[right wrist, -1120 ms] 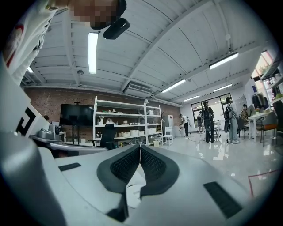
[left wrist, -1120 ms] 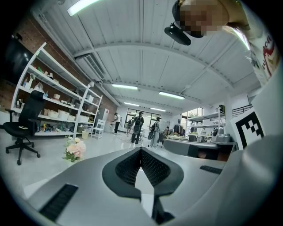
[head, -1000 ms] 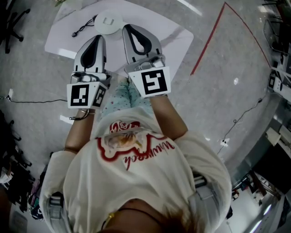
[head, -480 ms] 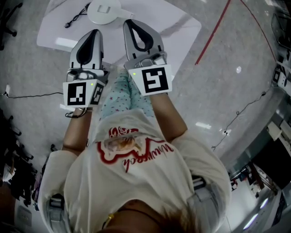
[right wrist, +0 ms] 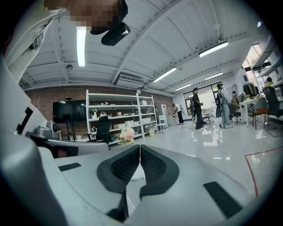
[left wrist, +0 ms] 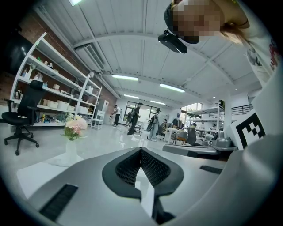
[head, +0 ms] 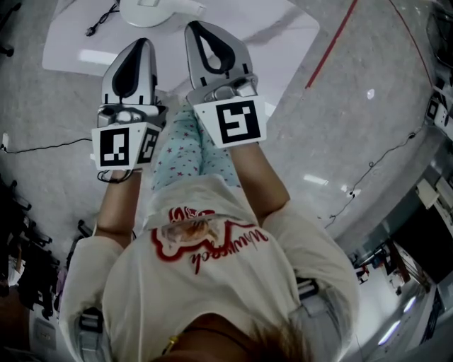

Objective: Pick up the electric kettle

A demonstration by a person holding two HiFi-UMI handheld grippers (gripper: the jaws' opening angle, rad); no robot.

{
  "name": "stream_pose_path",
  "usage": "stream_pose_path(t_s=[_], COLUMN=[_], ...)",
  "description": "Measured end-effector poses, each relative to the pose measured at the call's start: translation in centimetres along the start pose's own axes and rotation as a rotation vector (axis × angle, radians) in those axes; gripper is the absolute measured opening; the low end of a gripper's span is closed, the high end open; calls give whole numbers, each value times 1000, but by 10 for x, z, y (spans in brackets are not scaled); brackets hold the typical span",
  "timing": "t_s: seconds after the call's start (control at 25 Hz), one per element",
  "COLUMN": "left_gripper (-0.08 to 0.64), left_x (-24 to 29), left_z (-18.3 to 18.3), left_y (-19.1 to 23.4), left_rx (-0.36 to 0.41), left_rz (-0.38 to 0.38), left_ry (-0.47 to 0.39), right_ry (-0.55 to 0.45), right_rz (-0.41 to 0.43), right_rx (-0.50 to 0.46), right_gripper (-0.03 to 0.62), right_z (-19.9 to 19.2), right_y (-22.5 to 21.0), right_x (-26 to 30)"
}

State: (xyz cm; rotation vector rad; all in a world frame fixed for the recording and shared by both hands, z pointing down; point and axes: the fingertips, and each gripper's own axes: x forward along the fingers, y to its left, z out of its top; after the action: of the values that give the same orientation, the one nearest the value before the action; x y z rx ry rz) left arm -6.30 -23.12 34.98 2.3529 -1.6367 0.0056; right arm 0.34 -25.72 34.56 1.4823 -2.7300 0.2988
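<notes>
On the left, a black cord (head: 99, 21) trails over the white worktop (head: 276, 35); just beside it, at the top edge of the head view, sits the round white electric kettle (head: 148, 10); nearer the person, the left gripper (head: 141, 42) points toward the worktop, its jaws together with nothing between them; close on its right, the right gripper (head: 195, 25) points the same way, its jaws likewise pressed together and empty; neither gripper holds the kettle.

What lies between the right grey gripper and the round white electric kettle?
Only a bare strip of white table separates the right gripper from the round white electric kettle; the head view shows it.
</notes>
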Motion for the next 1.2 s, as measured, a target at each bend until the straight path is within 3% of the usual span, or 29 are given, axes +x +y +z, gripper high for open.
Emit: stream_pose_path(t_s=[1.2], left_gripper=[-2], left_x=[5], left_z=[-93], left_y=[19], left_rx=[-38], left_rz=[25], left_ry=[46], right_ry=[95], right_rz=[-46], right_rx=[25], right_gripper=[15], right_z=[-101], right_y=[-11], right_x=[9])
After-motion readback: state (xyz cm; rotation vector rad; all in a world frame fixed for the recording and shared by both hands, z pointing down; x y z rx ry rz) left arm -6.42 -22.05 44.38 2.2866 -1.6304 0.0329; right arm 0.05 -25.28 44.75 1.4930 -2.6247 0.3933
